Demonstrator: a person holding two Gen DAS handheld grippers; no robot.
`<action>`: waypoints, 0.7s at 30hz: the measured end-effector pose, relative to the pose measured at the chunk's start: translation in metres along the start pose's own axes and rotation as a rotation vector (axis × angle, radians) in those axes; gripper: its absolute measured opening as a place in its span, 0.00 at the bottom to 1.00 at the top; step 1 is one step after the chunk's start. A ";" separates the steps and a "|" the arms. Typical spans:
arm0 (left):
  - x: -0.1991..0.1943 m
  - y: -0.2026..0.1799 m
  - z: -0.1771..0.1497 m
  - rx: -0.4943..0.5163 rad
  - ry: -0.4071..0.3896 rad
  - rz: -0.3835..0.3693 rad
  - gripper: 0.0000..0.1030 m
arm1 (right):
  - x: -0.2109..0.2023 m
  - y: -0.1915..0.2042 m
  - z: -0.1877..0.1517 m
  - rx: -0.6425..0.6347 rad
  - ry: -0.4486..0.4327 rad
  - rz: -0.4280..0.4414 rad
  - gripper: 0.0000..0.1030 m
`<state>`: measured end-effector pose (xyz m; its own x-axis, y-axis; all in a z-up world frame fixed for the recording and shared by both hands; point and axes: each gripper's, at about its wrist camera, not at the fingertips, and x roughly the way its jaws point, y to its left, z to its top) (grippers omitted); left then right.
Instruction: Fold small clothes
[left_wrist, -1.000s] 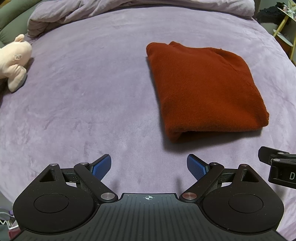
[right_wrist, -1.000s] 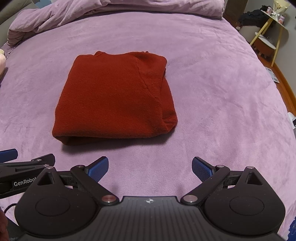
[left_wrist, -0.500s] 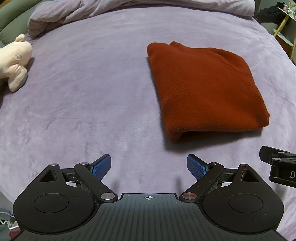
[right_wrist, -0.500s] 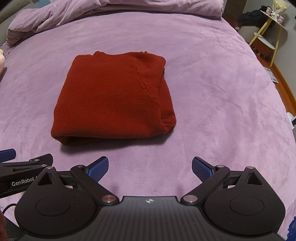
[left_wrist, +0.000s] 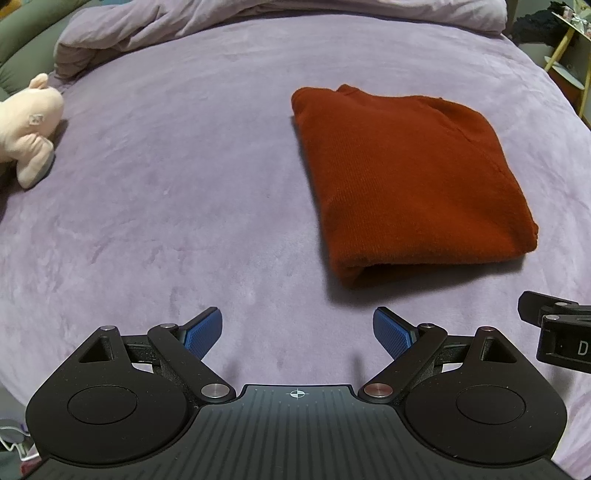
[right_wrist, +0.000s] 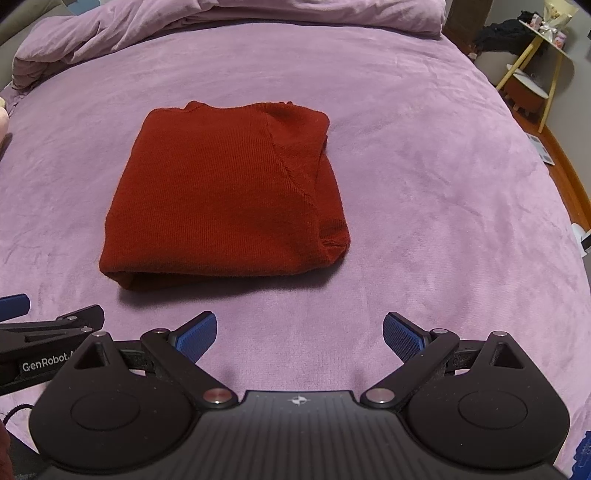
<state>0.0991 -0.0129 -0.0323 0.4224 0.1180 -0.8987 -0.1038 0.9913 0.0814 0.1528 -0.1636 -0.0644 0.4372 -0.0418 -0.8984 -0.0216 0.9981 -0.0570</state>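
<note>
Knitwear in rust red, a sweater (right_wrist: 225, 199), is seen folded into a thick, ribbed rectangle near the middle of the plush lilac bedspread (right_wrist: 424, 184). Left gripper (left_wrist: 297, 334) and right gripper (right_wrist: 299, 336) are held apart and empty near the bed's front edge, short of it.

Left wrist view: from above the near edge of the lilac plush bedspread (left_wrist: 184, 192), angled steeply down, folded rust-red knit sweater (left_wrist: 406, 177) right of centre. Right wrist view: same tilt, sweater (right_wrist: 221, 195) left of centre. Both share sweater and bedspread (right_wrist: 424, 184).
</note>
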 end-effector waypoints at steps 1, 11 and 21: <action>0.000 0.000 0.000 0.000 0.000 0.000 0.90 | 0.000 0.000 0.000 -0.001 0.000 0.000 0.94; -0.002 -0.002 0.001 0.008 -0.006 -0.002 0.90 | 0.000 0.001 0.000 -0.004 -0.002 -0.005 0.94; -0.001 -0.004 0.003 0.013 -0.004 -0.006 0.90 | 0.002 -0.002 0.002 0.000 -0.002 -0.009 0.94</action>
<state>0.1014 -0.0164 -0.0301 0.4268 0.1118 -0.8974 -0.0892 0.9927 0.0813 0.1553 -0.1652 -0.0657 0.4389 -0.0506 -0.8971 -0.0178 0.9977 -0.0650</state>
